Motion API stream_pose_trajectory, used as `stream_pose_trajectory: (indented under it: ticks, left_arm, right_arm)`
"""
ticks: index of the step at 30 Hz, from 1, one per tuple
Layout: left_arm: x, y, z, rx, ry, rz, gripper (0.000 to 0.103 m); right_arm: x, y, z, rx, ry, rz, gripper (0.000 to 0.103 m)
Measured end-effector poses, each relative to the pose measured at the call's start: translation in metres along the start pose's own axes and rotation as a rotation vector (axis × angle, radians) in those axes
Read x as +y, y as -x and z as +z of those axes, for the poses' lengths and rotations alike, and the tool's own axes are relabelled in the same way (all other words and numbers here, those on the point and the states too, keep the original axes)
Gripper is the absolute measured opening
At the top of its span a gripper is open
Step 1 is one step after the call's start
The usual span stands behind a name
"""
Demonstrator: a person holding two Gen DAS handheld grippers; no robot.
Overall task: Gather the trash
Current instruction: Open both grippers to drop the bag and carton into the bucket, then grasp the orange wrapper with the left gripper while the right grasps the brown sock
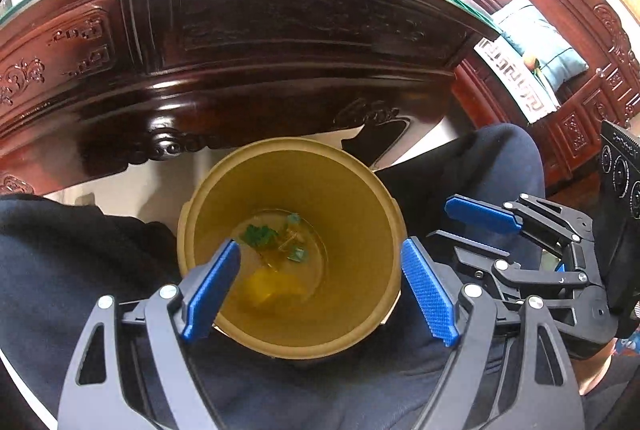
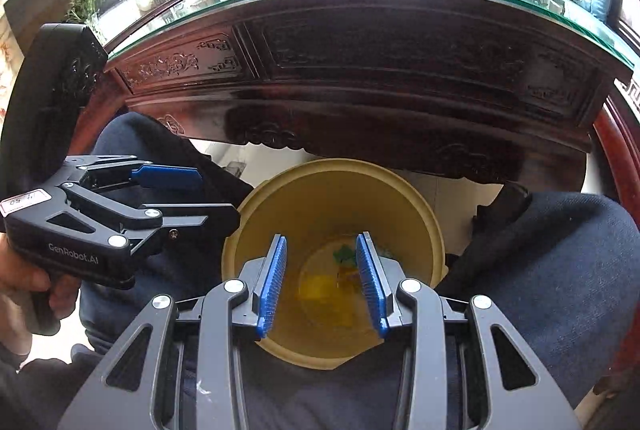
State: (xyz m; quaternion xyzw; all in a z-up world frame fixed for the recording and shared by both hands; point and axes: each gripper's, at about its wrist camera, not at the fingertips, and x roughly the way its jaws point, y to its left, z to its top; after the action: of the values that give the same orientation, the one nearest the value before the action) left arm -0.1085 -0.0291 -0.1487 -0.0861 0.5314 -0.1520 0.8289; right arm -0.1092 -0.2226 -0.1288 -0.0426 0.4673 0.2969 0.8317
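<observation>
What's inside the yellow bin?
At the bottom of the yellow bin lie green scraps and a yellowish piece. In the right wrist view, the right gripper covers part of the bottom, so more may be hidden there.

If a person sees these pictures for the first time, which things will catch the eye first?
First, the yellow bin on the floor between the person's knees, with green and yellow scraps at its bottom. Above it hang the left gripper and right gripper, both with empty jaws and blue pads. Behind stands the dark carved table with a glass top.
</observation>
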Motion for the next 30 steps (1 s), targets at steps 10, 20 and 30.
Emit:
stream_pose_trajectory:
  ticks: [10, 20, 30]
  left_arm:
    - [0.007, 0.002, 0.017, -0.028, 0.013, 0.005, 0.082]
    - [0.018, 0.030, 0.079, -0.179, 0.030, 0.043, 0.083]
    - [0.018, 0.056, 0.193, -0.369, -0.004, 0.111, 0.092]
  right_arm:
    - [-0.004, -0.001, 0.014, -0.010, 0.000, 0.014, 0.037]
    - [-0.017, 0.020, 0.077, -0.158, 0.018, 0.001, 0.037]
    - [-0.043, 0.046, 0.172, -0.396, -0.010, -0.111, 0.072]
